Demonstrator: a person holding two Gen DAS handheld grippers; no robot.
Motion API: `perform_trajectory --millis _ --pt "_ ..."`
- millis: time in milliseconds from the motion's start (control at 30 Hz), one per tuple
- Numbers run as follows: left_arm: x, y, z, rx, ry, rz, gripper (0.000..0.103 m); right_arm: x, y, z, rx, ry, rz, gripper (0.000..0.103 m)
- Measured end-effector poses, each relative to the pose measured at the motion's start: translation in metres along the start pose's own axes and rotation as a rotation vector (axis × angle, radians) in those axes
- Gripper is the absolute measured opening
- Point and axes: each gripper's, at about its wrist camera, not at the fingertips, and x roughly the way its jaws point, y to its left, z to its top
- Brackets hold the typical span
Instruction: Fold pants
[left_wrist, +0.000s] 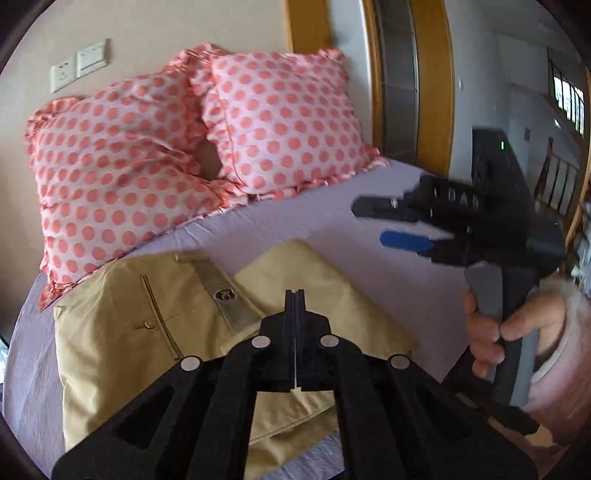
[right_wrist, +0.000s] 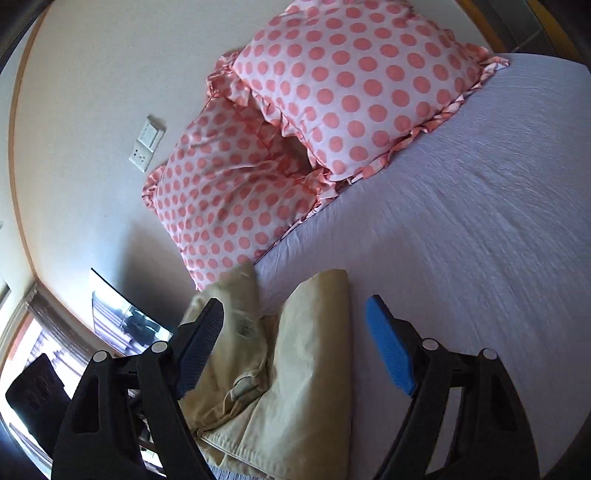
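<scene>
— Black plastic is filling the bottom of the left view. What is that?

— That is the left gripper (left_wrist: 295, 295). Its two fingers are pressing flat together, and nothing is sitting between them. It is hanging just over the pants (left_wrist: 155, 332).

— Where are the pants lying?

— The tan pants (right_wrist: 295, 387) are lying folded on the purple bed sheet (left_wrist: 369, 266), close to the near edge. A back pocket with a button is facing up, and one folded part is lying over the rest.

— What is the right gripper (right_wrist: 295, 332) doing?

— Its fingers are standing wide apart, one dark pad (right_wrist: 201, 343) and one blue pad (right_wrist: 388, 347), and they are holding nothing. In the left view a hand (left_wrist: 509, 332) is gripping its handle, up above the sheet and off to the side of the pants.

— What is lying farther back?

— Two pink spotted pillows (left_wrist: 184, 155) are leaning at the wall, and one is touching the top of the pants. A white wall switch (left_wrist: 79, 64) is sitting above them.
</scene>
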Motion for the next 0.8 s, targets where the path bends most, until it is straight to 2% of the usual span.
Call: perform_trajectory --millis 67,100,167,233,267,300,367,433,467,533,667,733,800 --pt "0.019 -0.007 -0.010 -0.009 0.063 -0.061 0.000 0.000 -0.005 0.001 0.014 0.020 0.007 0.081" --pt "0.019 -0.006 -0.014 -0.020 0.064 -0.091 0.000 0.000 -0.004 0.000 0.015 0.034 0.026 0.081" --pt "0.007 0.004 -0.017 -0.053 0.036 -0.119 0.000 0.006 0.002 0.000 0.013 0.078 0.096 0.081" --pt "-0.012 0.025 -0.017 -0.124 0.001 -0.117 0.006 0.021 0.013 -0.003 0.031 0.170 0.196 0.081" --pt "-0.020 0.039 -0.016 -0.165 -0.014 -0.097 0.016 0.033 0.020 -0.005 0.039 0.228 0.233 0.081" --pt "-0.029 0.053 -0.017 -0.207 -0.028 -0.055 0.040 0.044 0.028 -0.010 0.032 0.284 0.243 0.081" --pt "-0.043 0.078 -0.020 -0.264 -0.049 0.049 0.056 0.067 0.042 -0.023 0.002 0.390 0.211 0.079" --pt "-0.051 0.099 -0.026 -0.294 -0.044 0.149 0.056 0.087 0.053 -0.036 -0.022 0.483 0.162 0.071" --pt "-0.053 0.108 -0.030 -0.311 -0.033 0.190 0.060 0.094 0.056 -0.042 -0.026 0.518 0.138 0.069" --pt "-0.060 0.126 -0.040 -0.347 -0.020 0.252 0.066 0.097 0.059 -0.050 -0.004 0.556 0.147 0.063" --pt "-0.074 0.149 -0.055 -0.406 -0.032 0.289 0.072 0.097 0.066 -0.058 0.035 0.591 0.159 0.063" --pt "-0.076 0.157 -0.059 -0.425 -0.036 0.293 0.073 0.106 0.067 -0.063 0.034 0.636 0.088 0.063" --pt "-0.077 0.159 -0.061 -0.432 -0.036 0.295 0.073 0.113 0.068 -0.067 0.043 0.643 0.043 0.061"
